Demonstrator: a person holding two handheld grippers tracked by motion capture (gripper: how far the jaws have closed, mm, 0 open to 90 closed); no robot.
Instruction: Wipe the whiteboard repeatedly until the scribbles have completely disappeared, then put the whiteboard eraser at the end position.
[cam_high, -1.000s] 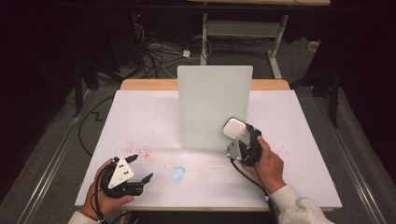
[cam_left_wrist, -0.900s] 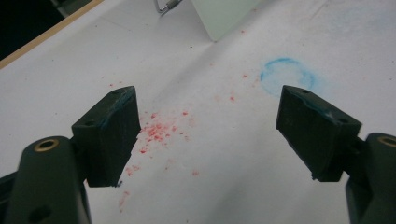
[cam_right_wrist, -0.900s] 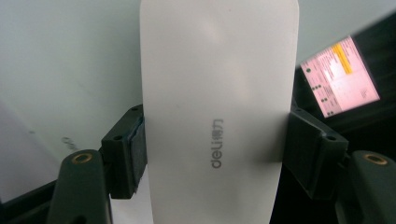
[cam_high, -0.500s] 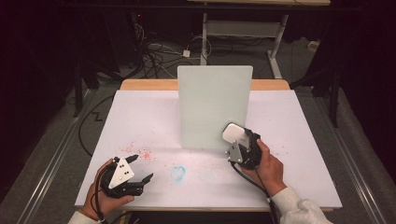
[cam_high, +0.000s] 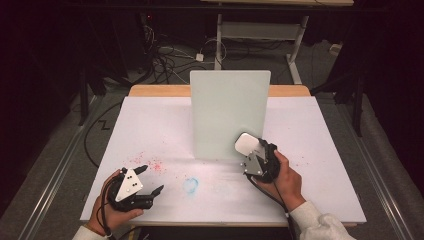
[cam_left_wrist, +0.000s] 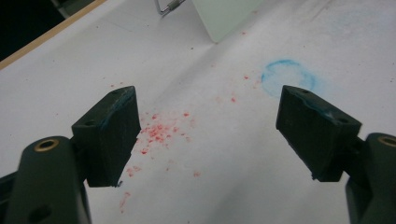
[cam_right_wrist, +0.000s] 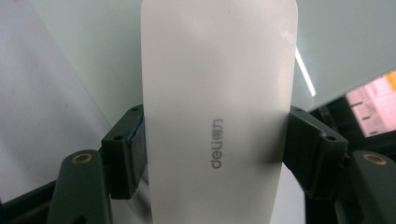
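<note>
We see a white-covered table (cam_high: 150, 120) with a wooden far edge. A pale upright board (cam_high: 229, 114) stands at its middle. Red specks (cam_left_wrist: 159, 133) dot the near-left area, and a blue smudged ring (cam_high: 190, 184) marks the near middle.
</note>
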